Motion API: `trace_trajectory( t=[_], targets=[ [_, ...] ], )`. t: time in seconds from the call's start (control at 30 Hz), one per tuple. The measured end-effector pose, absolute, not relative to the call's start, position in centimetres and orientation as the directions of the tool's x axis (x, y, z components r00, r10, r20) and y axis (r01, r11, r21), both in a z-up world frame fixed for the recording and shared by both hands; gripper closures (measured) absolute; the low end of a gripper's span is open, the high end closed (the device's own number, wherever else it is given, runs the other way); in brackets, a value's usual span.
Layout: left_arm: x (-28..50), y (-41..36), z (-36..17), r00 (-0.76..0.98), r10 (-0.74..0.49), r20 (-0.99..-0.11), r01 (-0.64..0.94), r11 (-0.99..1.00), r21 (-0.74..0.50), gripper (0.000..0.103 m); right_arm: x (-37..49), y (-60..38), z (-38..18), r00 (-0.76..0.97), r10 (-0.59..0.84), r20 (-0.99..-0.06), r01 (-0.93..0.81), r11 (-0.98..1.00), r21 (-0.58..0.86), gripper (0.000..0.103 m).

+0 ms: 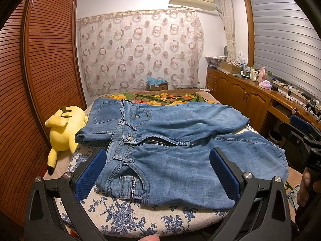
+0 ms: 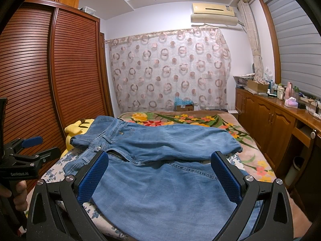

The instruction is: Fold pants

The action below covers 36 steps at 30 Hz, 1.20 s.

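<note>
Left wrist view looks along widely spread blue-padded jaws of the left gripper (image 1: 158, 172), which hold nothing and hover just above the near edge of the bed (image 1: 128, 219) with its blue-flowered white sheet. Straight ahead lie the light blue denim pants (image 1: 170, 140): the waistband and open zipper fall between the jaws and to their left, and both legs run away to the right, so the long axis lies crosswise to the jaws. The right gripper (image 2: 159, 178), its jaws likewise spread and empty, hangs over the near leg (image 2: 160, 196), further along toward the hem. Judging from this, the left gripper is nearer the waist and the right nearer the leg ends, which suits a fold along the length. Further off, the far leg (image 1: 190, 114) overlaps the near one slightly. Beside the waistband, at the bed's left edge, a yellow plush toy (image 1: 62, 128) lies touching the denim.
</note>
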<state>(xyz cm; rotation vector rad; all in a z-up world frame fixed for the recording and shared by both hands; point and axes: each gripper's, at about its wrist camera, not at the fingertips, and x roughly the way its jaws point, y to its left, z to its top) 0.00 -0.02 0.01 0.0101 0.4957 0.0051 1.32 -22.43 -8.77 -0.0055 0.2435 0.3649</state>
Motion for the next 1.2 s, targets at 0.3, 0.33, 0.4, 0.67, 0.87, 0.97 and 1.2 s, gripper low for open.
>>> trace_trajectory(
  t=[0.3, 0.33, 0.4, 0.67, 0.87, 0.97, 1.2],
  targets=[
    [-0.01, -0.03, 0.02, 0.880, 0.008, -0.474, -0.002, 1.000, 0.012, 0.000, 1.31, -22.39, -8.75, 0.905, 0.354, -0.236, -0.355, 0.934, 0.039, 0.001],
    [-0.01, -0.03, 0.01, 0.880, 0.007, -0.475, -0.002, 1.000, 0.012, 0.000, 1.32, -22.38, -8.75, 0.905, 0.354, -0.236, -0.355, 0.934, 0.039, 0.001],
    [-0.01, -0.03, 0.01, 0.880, 0.008, -0.474, -0.003, 1.000, 0.012, 0.000, 1.32, -22.39, -8.76, 0.905, 0.354, -0.236, -0.355, 0.934, 0.039, 0.001],
    [-0.01, -0.03, 0.01, 0.880, 0.008, -0.474, -0.003, 1.000, 0.013, 0.000, 1.14, -22.37, -8.70, 0.905, 0.356, -0.234, -0.357, 0.933, 0.039, 0.001],
    [-0.01, -0.03, 0.01, 0.881, 0.008, -0.474, -0.003, 1.000, 0.012, 0.000, 1.22, -22.29, -8.64, 0.905, 0.357, -0.231, -0.358, 0.933, 0.038, 0.001],
    [-0.01, -0.03, 0.01, 0.881, 0.009, -0.474, -0.003, 1.000, 0.013, 0.000, 1.23, -22.34, -8.64, 0.905, 0.358, -0.232, -0.359, 0.933, 0.039, 0.001],
    [-0.02, -0.04, 0.01, 0.881, 0.009, -0.473, -0.003, 1.000, 0.013, 0.000, 1.22, -22.34, -8.65, 0.905, 0.357, -0.231, -0.358, 0.933, 0.038, 0.001]
  ],
)
